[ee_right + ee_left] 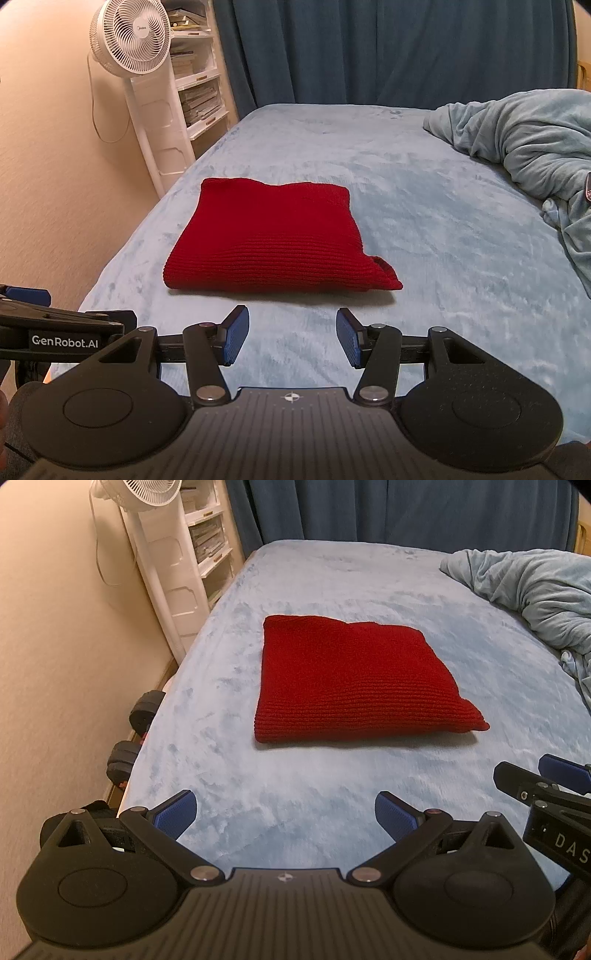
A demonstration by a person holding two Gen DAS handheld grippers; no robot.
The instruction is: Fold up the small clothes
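Note:
A red knit garment (354,679) lies folded into a thick rectangle on the light blue bed (280,812). It also shows in the right wrist view (269,240), with a small flap sticking out at its near right corner. My left gripper (284,816) is open and empty, held near the bed's front edge, well short of the garment. My right gripper (291,339) is open and empty, just in front of the garment's near edge. Each gripper shows at the edge of the other's view.
A rumpled light blue blanket (524,147) is piled at the right of the bed. A white standing fan (129,40) and white shelves (195,74) stand by the left wall. Dumbbells (136,731) lie on the floor beside the bed. Dark blue curtains (388,48) hang behind.

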